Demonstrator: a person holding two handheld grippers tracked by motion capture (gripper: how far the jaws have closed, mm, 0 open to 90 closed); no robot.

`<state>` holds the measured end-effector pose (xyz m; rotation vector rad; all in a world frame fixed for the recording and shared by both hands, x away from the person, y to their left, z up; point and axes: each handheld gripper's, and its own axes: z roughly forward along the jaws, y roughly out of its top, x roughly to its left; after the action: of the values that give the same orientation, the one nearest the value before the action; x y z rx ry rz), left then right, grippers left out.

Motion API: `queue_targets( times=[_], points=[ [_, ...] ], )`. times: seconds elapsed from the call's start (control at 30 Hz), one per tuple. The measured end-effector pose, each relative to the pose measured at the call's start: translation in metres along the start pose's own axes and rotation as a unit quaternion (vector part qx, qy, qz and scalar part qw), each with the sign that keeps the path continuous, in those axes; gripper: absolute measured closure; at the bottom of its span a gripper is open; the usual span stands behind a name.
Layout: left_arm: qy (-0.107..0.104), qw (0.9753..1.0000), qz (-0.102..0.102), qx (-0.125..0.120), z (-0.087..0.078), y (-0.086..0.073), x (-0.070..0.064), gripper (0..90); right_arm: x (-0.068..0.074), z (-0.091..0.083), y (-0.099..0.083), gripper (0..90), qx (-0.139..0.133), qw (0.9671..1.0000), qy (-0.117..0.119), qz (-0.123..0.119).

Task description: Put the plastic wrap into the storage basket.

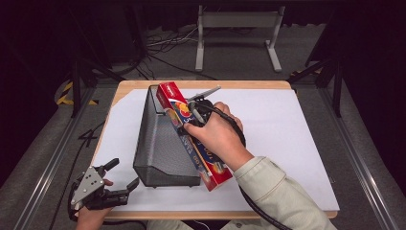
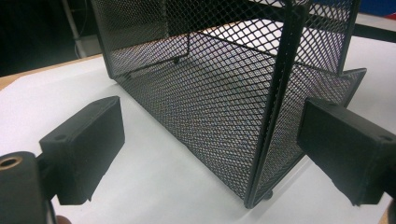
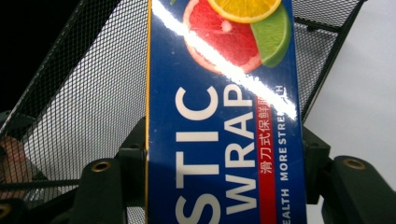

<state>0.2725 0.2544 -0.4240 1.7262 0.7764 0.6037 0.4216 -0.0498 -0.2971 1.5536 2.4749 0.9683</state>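
A long red and blue plastic wrap box lies tilted along the right rim of a black mesh basket. My right gripper is shut on the box near its far half, the person's hand over it. In the right gripper view the box stands between the two jaws, above the basket's mesh. My left gripper rests open at the table's near left corner, jaws wide apart and holding nothing. In the left gripper view the basket's near corner stands just ahead of the jaws.
A white sheet covers the wooden table. Beyond the table's far edge stand a grey metal frame and loose cables on the floor. Dark rails run along both sides.
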Motion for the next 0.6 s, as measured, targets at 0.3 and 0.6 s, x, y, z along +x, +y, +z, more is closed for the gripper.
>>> queue_targets(
  times=[0.3,0.6],
  points=[
    [0.002,1.0000,0.001,0.002,-0.003,-0.001,0.000,8.4,0.000,0.022,0.005,39.5,0.020,0.9996,0.000,0.020],
    [0.004,1.0000,-0.002,0.001,-0.004,-0.002,0.001,8.4,0.002,0.044,0.009,39.3,0.042,0.9989,-0.006,0.023]
  ],
)
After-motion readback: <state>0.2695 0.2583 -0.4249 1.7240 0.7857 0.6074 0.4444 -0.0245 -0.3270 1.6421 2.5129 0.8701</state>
